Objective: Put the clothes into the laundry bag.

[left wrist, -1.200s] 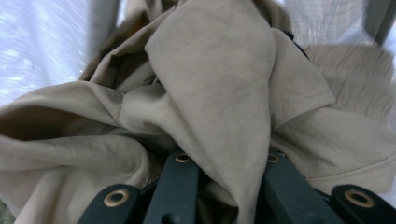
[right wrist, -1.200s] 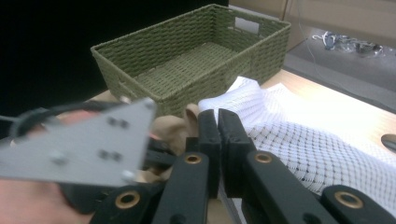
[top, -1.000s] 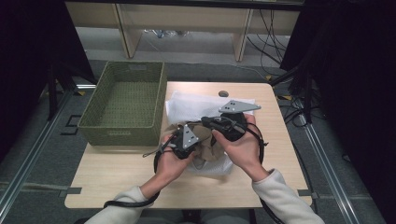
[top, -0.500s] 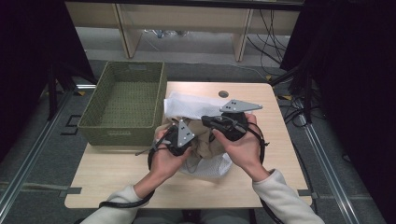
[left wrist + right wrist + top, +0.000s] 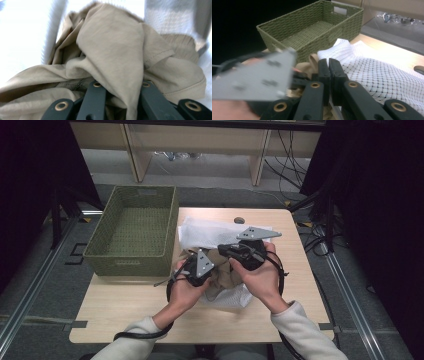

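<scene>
The left gripper (image 5: 196,268) is clamped on a fold of the beige garment (image 5: 112,50); in the left gripper view the cloth bunches up between its two black jaws and spills over them. Against a second ago, that hand has turned a little and the beige cloth shows more in the open between the hands, pulled further out of the white mesh bag (image 5: 210,229).

The right gripper (image 5: 239,254) sits just beside the left one, its jaws pressed together; in the right gripper view they meet flat with the mesh bag (image 5: 382,75) close behind them, and whether any mesh is caught there I cannot tell. It sits where it did before.

The garment and bag lie mid-table (image 5: 150,310), and the green woven basket (image 5: 132,232) stands just to their left, unmoved.
</scene>
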`<state>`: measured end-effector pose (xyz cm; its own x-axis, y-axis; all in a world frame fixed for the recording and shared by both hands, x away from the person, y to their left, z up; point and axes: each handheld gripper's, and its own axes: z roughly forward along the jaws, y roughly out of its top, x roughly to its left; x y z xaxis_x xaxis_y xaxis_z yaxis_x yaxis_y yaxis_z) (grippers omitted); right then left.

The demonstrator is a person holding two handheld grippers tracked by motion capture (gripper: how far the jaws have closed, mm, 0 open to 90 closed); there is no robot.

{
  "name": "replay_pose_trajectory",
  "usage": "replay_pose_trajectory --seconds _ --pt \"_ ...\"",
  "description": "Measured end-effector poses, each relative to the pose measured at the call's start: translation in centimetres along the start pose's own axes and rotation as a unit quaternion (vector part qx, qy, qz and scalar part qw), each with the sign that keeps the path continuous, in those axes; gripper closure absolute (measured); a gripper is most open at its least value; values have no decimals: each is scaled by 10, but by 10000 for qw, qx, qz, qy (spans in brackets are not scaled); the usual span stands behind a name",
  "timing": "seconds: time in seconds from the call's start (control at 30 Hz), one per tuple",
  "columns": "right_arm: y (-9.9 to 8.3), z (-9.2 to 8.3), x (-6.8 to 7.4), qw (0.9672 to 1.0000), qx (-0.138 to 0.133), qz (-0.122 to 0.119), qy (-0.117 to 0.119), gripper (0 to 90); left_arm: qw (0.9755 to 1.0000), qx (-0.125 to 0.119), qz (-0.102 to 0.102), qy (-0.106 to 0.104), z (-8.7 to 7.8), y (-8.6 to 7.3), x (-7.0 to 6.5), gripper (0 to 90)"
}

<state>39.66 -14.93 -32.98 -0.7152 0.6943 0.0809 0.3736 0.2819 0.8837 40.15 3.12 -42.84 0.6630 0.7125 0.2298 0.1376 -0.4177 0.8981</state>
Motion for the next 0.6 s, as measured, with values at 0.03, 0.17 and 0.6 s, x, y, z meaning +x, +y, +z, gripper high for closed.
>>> replay_pose_trajectory --seconds 0.03,0.17,0.6 --pt "0 0 1 10000 -21 48 45 897 10000 -75 -4 -7 -5 3 0 834" --pt "2 -2 3 10000 -45 37 65 897 9998 -201 64 -27 -14 11 -2 829" --pt "-2 2 -3 10000 52 75 -11 897 9961 621 330 -535 45 -28 -12 698"
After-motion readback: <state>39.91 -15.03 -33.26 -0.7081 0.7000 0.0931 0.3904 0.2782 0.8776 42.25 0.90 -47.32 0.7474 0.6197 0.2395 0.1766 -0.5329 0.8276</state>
